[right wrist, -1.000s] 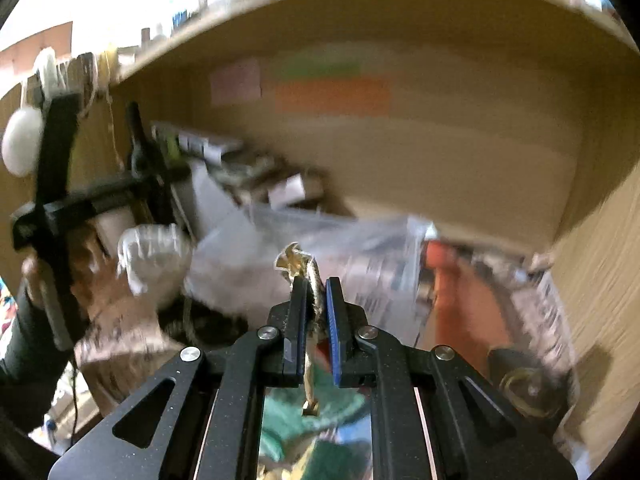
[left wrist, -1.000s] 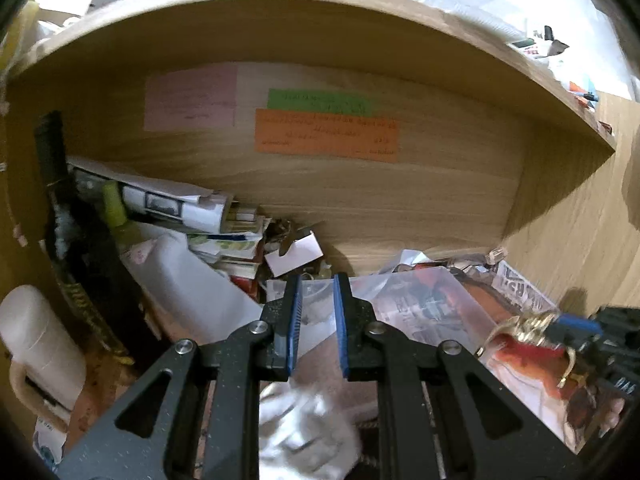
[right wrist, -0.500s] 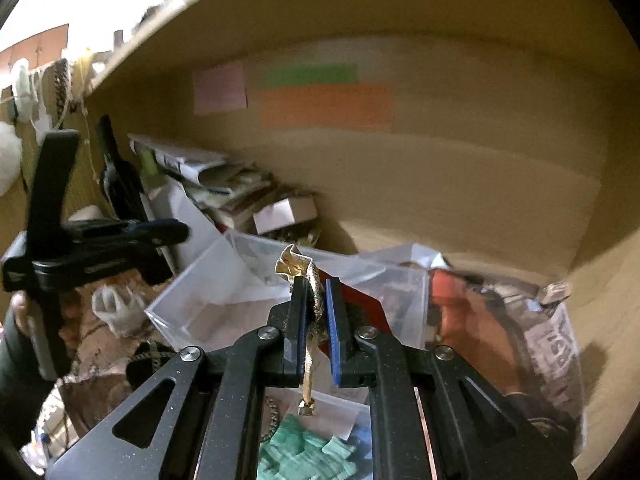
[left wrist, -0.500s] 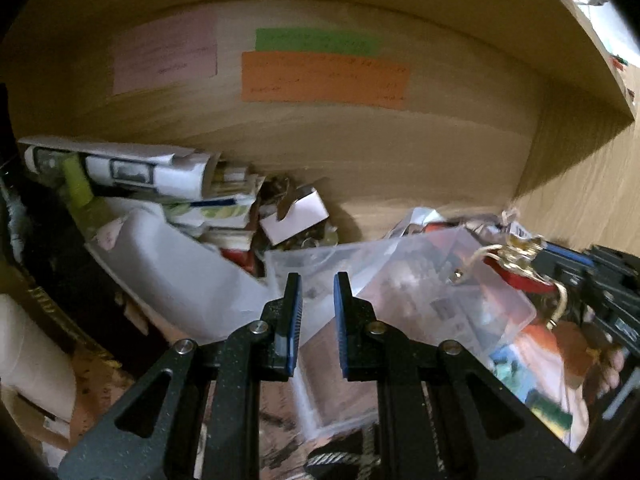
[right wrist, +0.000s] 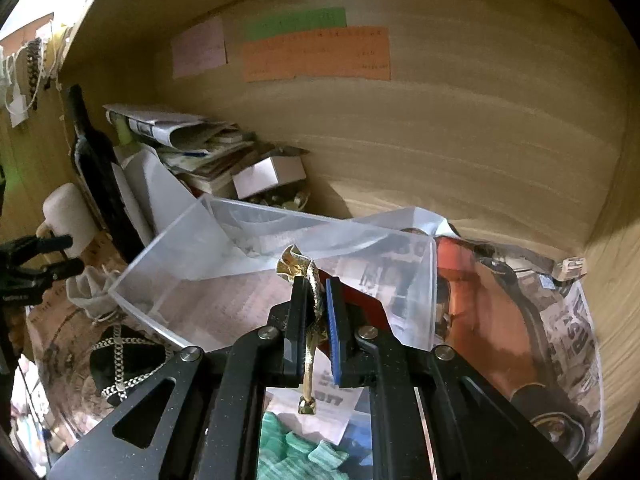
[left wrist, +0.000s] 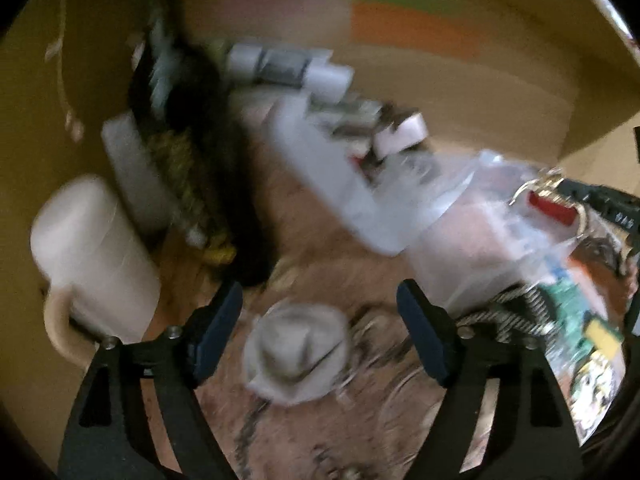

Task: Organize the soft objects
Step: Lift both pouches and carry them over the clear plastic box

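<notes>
A wooden alcove with a curved back wall encloses a cluttered desk, and three paper notes are stuck on that wall: a pink one, a green one and a long orange one. Rolled newspapers and stacked booklets lie at the back left beside a dark bottle, and a cream mug with a handle stands near the left edge. A clear plastic storage box sits tilted in the middle over printed sheets, with a crumpled newspaper spread to its right. In the blurred left wrist view the left gripper points steeply down at the desk, its jaws having just been opening and now standing wide; a small crumpled white cloth pouch lies on the brown patterned surface between the blue pads, which do not press on it. The same pouch shows in the right wrist view just left of the box's near corner, next to a black cushion crossed by a silver chain. The right gripper is angled down over the box with its jaws narrow, clamped on a thin gold ribbon-like strap whose crinkled end sticks up above the fingertips and whose metal end hangs below. Folded green cloths lie beneath it.
</notes>
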A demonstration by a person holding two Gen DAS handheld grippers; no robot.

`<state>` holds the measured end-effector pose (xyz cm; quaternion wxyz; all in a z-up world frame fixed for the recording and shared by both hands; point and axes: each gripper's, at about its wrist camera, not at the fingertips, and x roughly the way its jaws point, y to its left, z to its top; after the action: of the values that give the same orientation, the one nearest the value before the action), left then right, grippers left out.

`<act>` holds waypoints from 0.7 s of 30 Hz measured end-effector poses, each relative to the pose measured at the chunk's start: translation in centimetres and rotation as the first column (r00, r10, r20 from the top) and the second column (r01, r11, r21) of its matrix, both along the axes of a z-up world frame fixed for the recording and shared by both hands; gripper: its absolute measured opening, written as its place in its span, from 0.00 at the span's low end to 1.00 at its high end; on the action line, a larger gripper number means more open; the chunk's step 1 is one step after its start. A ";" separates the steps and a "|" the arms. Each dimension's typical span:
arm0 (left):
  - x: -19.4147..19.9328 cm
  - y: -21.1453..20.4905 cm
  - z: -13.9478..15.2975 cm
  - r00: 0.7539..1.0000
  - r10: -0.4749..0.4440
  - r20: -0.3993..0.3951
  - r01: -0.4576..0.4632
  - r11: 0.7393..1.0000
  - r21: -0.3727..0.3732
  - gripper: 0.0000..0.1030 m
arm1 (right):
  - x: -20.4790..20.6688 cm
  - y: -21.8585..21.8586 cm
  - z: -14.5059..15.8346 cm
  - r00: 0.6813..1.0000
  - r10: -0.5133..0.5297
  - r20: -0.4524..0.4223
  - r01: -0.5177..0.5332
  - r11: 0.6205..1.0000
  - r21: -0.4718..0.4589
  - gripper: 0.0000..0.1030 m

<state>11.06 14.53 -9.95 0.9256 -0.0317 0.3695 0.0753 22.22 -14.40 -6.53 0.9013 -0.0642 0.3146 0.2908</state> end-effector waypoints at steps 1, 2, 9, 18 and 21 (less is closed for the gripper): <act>0.1 0.5 -0.8 1.000 0.009 -0.026 -0.009 1.000 -0.013 0.78 | 0.1 0.1 -0.2 1.000 0.001 -0.005 -0.001 1.000 -0.003 0.08; 0.2 0.8 -1.5 0.998 0.013 -0.053 -0.014 1.000 -0.026 0.78 | 0.2 0.1 -0.3 1.000 0.001 -0.011 -0.001 1.000 -0.007 0.08; 1.4 1.5 -5.6 0.989 0.012 -0.151 -0.025 0.996 -0.085 0.61 | 0.4 0.3 -1.0 0.999 -0.007 -0.031 0.006 1.000 -0.030 0.08; 0.7 0.7 -1.9 0.999 0.000 -0.040 -0.003 0.996 -0.087 0.32 | 1.9 1.3 -1.6 0.999 -0.019 -0.031 0.016 0.995 -0.096 0.08; 0.8 -0.4 0.7 0.999 -0.029 0.034 0.032 0.995 -0.092 0.32 | 2.6 2.1 -2.4 0.999 -0.008 -0.053 0.001 0.991 -0.131 0.08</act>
<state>11.83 14.14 -9.30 0.9300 -0.0701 0.3581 0.0435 24.86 -12.33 -8.95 0.8871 -0.1149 0.3570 0.2690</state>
